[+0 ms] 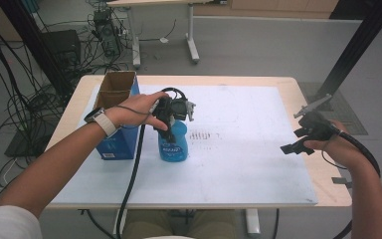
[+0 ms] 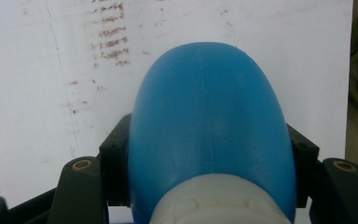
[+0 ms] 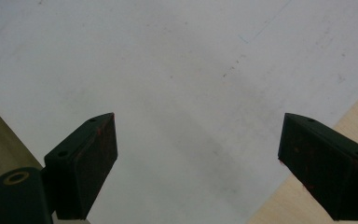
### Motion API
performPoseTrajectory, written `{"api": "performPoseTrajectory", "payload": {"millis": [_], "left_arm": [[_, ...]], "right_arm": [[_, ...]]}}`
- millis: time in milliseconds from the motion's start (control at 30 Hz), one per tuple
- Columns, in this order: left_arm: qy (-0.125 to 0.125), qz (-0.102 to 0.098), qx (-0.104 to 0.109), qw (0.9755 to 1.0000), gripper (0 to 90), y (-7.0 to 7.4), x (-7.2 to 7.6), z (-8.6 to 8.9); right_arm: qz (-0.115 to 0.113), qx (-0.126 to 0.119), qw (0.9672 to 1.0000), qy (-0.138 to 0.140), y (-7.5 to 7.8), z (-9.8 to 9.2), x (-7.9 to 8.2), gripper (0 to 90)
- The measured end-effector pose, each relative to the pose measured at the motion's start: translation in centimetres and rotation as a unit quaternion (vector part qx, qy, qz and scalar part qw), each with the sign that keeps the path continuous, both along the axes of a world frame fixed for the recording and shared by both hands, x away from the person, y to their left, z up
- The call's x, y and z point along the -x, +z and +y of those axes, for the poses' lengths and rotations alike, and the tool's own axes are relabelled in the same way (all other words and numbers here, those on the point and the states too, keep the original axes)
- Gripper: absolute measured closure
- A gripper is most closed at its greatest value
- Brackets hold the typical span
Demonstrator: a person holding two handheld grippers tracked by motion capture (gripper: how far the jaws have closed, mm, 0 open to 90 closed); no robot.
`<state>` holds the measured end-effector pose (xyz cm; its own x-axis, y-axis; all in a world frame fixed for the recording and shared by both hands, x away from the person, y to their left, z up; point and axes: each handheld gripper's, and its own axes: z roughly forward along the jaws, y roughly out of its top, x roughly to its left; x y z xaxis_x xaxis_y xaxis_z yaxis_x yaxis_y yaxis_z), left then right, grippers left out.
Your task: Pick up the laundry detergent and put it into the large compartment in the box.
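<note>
The left gripper (image 1: 175,117) is closed around the upper part of a blue bottle (image 1: 173,143), which stands upright on the white sheet of the table (image 1: 258,164), just to the right of an open cardboard box (image 1: 115,117) with blue sides. In the left gripper view the black jaws press on both sides of the blue bottle (image 2: 209,126), low on its shoulder and just above the white cap (image 2: 219,203). The right gripper (image 1: 306,137) hangs over the right edge of the table, well apart from the bottle, with its jaws spread wide and nothing between them; in the right gripper view there is bare white sheet under it.

I judge that the step in hand is to carry the bottle, probably toward the box beside it. To do it well, the grasp must stay firm, because the bottle body is round and smooth and it narrows toward the cap, so it can slide out of flat jaws. It is better to lift straight up first, keeping the bottle vertical, and only then move to the left. The box wall is close, so the bottle bottom should pass above the rim before going down. The left cable (image 1: 132,174) runs near the bottle and should not pull on it. The right gripper can steady the box if it shifts
</note>
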<state>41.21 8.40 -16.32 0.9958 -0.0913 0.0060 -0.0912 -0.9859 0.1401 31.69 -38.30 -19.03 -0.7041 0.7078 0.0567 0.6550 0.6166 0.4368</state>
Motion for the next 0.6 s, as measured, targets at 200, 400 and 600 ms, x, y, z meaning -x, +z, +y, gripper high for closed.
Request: {"api": "performPoseTrajectory", "payload": {"millis": [200, 400, 600], "left_arm": [[0.0, 0.0, 0.001, 1.0, 37.4, 0.0, 0.01, 0.01], [0.0, 0.0, 0.001, 1.0, 37.4, 0.0, 0.03, 0.02], [-0.002, -0.002, 0.001, 1.0, 37.3, 0.0, 0.11, 0.02]], "right_arm": [[0.0, 0.001, 1.0, 0.0, 0.05, 0.03, -0.01, 11.8], [0.0, -0.001, 1.0, 0.0, -0.08, 0.05, -0.08, 11.8], [-0.001, -0.002, 1.0, 0.001, -0.12, 0.04, -0.14, 11.8]]}}
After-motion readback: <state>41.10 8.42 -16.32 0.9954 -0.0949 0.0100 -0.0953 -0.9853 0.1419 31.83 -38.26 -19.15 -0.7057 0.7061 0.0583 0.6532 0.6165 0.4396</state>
